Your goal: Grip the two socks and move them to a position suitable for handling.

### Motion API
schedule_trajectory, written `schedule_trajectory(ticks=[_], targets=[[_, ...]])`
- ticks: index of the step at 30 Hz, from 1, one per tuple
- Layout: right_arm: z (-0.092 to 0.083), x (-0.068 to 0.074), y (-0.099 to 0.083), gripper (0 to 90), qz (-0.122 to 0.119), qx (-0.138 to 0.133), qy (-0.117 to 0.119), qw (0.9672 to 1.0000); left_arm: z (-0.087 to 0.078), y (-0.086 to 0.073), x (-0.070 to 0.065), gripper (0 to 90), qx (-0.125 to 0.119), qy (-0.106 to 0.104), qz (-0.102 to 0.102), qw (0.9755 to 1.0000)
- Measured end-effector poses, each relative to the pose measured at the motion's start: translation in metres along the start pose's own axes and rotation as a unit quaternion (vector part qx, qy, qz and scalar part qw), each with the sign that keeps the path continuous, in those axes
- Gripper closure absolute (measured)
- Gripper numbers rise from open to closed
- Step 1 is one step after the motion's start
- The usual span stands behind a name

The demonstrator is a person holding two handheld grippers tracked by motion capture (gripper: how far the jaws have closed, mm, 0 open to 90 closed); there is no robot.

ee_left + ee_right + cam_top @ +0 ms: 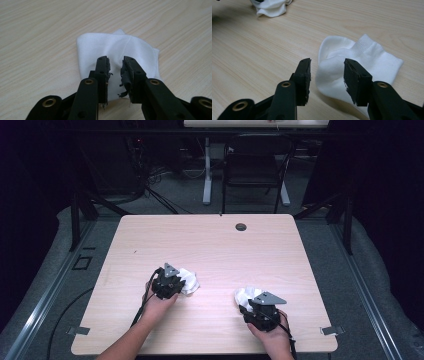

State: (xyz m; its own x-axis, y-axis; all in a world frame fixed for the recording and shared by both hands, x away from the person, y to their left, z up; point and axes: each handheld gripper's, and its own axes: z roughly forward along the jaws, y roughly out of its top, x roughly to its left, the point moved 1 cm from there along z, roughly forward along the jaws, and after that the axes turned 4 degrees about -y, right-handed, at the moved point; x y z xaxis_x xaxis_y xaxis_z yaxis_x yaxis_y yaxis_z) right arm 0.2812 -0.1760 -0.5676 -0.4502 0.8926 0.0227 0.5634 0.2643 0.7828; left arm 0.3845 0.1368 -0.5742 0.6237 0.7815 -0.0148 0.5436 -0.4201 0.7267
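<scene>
Two white socks lie on the wooden table (pixel 210 245), well short of its grommet hole (pixel 241 227). The left sock (pixel 117 50) sits under the left gripper (pixel 116 68), jaws slightly parted, gripping nothing. The right sock (pixel 362 57) lies beyond the right gripper (pixel 327 72), jaws wide apart and empty, both forearms reaching forward.

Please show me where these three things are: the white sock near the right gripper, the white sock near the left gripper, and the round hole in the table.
right-hand sock (pixel 372 53): right gripper view, on its ribbed cuff.
left-hand sock (pixel 112 46): left gripper view, on its smooth upper fabric.
round hole (pixel 241 227): high view, on its dark centre.
</scene>
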Motion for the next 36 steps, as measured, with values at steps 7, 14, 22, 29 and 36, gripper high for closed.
schedule_trajectory(ticks=[7, 14, 22, 29, 36], targets=[[0.000, -0.001, 0.000, 57.0, 0.000, 0.002, 0.000, 1.0000, 0.004, -0.005, -0.002, 75.5, 0.009, -0.006, 0.002, 0.9999], [-0.001, -0.001, 0.000, 56.9, 0.002, 0.001, 0.001, 1.0000, 0.001, -0.012, -0.010, 76.1, 0.007, -0.012, 0.010, 0.9999], [0.000, 0.000, 0.000, 56.8, 0.001, 0.000, 0.001, 1.0000, -0.006, -0.018, -0.021, 77.0, 0.013, -0.025, 0.016, 0.9995], [0.000, 0.001, 0.000, 56.8, 0.001, -0.001, 0.002, 1.0000, -0.010, -0.022, -0.030, 76.8, 0.012, -0.032, 0.014, 0.9993], [0.000, 0.003, 0.000, 56.9, -0.005, 0.000, 0.005, 1.0000, -0.016, -0.028, -0.047, 76.8, 0.014, -0.044, 0.028, 0.9985]])
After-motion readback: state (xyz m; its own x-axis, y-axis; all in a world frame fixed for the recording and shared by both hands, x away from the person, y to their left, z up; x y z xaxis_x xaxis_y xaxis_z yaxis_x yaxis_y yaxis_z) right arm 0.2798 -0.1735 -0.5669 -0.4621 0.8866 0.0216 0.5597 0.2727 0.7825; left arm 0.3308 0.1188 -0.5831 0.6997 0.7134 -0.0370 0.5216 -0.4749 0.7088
